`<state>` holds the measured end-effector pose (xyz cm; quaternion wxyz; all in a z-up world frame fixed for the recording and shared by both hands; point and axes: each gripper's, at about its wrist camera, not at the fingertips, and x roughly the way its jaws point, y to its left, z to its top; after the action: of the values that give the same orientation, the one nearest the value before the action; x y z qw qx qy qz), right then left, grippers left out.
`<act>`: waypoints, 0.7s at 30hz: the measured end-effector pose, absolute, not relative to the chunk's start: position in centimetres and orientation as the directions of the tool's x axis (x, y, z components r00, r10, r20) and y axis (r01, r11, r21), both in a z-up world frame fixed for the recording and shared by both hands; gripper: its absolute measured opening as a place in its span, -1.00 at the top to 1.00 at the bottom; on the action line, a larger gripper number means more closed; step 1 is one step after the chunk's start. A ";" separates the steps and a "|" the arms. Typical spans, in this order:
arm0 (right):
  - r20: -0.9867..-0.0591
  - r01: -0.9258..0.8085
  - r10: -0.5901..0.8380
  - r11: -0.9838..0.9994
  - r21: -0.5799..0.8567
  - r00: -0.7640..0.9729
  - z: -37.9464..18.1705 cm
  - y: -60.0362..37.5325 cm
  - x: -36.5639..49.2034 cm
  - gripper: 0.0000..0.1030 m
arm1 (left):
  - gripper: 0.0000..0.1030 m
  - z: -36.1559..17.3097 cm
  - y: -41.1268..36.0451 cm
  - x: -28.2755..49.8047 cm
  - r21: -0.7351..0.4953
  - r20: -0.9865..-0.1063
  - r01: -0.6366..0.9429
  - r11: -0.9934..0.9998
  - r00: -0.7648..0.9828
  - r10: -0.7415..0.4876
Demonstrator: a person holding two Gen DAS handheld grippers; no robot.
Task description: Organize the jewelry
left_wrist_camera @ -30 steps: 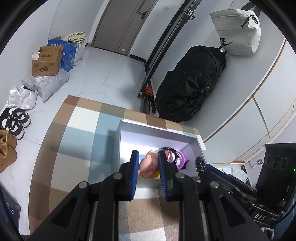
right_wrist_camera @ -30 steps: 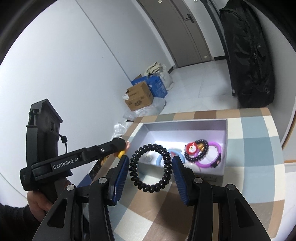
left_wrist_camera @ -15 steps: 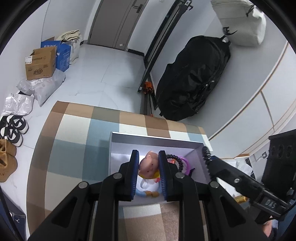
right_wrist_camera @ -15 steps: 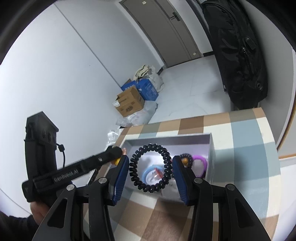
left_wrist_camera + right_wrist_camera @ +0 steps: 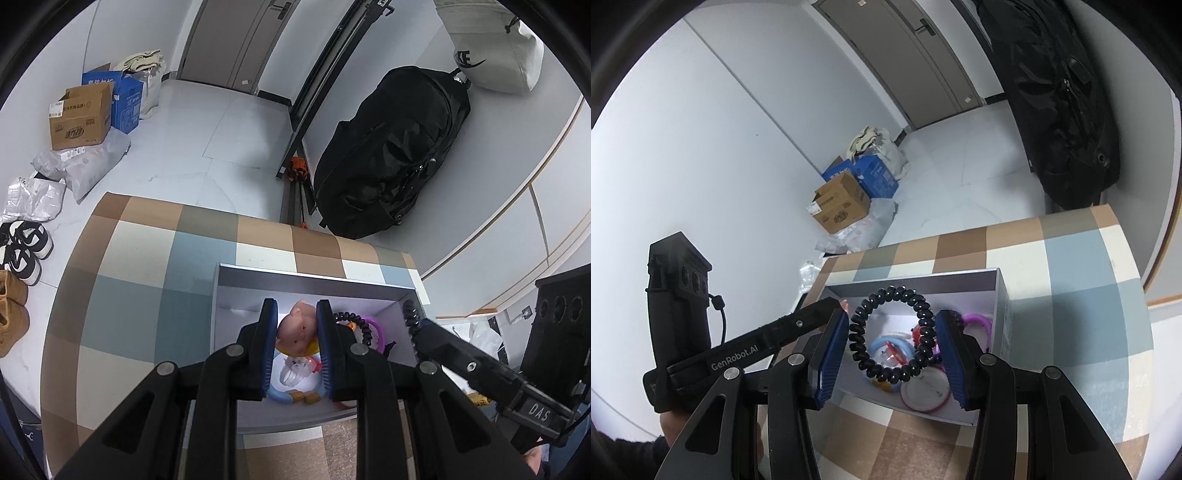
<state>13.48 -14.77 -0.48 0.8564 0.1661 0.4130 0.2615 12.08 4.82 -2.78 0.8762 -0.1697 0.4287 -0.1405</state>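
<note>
A small baby doll charm (image 5: 295, 330) sits between the blue pads of my left gripper (image 5: 296, 310), which is shut on it above the open grey box (image 5: 314, 282). My right gripper (image 5: 893, 321) is shut on a black coil bracelet (image 5: 855, 332), held upright over the same box (image 5: 1001, 295). Inside the box lie a purple ring (image 5: 980, 319), a light blue ring (image 5: 877, 345) and a pink-rimmed round disc (image 5: 925, 391). A black bead bracelet (image 5: 351, 319) lies beside the doll. The left gripper's tip (image 5: 834, 308) shows at the box's left wall. The right gripper (image 5: 417, 325) reaches in from the right.
The box rests on a checked tablecloth (image 5: 147, 295) whose far edge drops to the floor. A large black bag (image 5: 388, 155) leans on the wall behind. Cardboard boxes (image 5: 79, 118) and shoes (image 5: 22, 251) lie on the floor at left.
Both grippers have moved forward over the box with their loads still held. The box now lies directly beneath the fingers. The right wrist has rolled a little.
</note>
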 end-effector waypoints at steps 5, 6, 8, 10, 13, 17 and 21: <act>-0.616 -0.304 0.584 0.808 0.505 0.529 -0.5 -15.0 13.5 -0.03 | 0.50 -2.4 4.6 12.4 -0.470 -0.683 0.128 0.873 0.574 -0.452; -0.609 -0.308 0.589 0.804 0.509 0.531 -0.3 -15.0 13.5 -0.06 | 0.41 -2.3 4.5 12.4 -0.475 -0.679 0.131 0.870 0.574 -0.457; -0.594 -0.315 0.589 0.803 0.506 0.548 0.0 -15.2 13.2 -0.46 | 0.00 -2.2 4.7 12.2 -0.493 -0.663 0.137 0.859 0.581 -0.473; -0.584 -0.320 0.583 0.807 0.497 0.564 0.3 -15.3 13.0 -0.59 | -0.09 -1.9 4.9 12.0 -0.490 -0.652 0.131 0.862 0.601 -0.462; -0.579 -0.322 0.573 0.814 0.484 0.580 0.7 -15.4 12.9 -0.60 | -0.10 -1.6 5.2 11.9 -0.476 -0.656 0.121 0.871 0.610 -0.443; -0.578 -0.307 0.550 0.828 0.469 0.603 0.8 -15.9 12.7 -0.68 | -0.12 -1.4 5.4 11.4 -0.442 -0.665 0.097 0.892 0.632 -0.398; -0.568 -0.313 0.533 0.840 0.442 0.627 1.2 -16.1 11.9 -0.81 | -0.14 -0.7 5.3 10.1 -0.390 -0.656 0.093 0.916 0.670 -0.347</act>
<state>11.93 -16.09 1.16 0.8891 0.1523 0.3602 0.2380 10.08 5.29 -0.72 0.8989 -0.1639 0.3875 -0.1226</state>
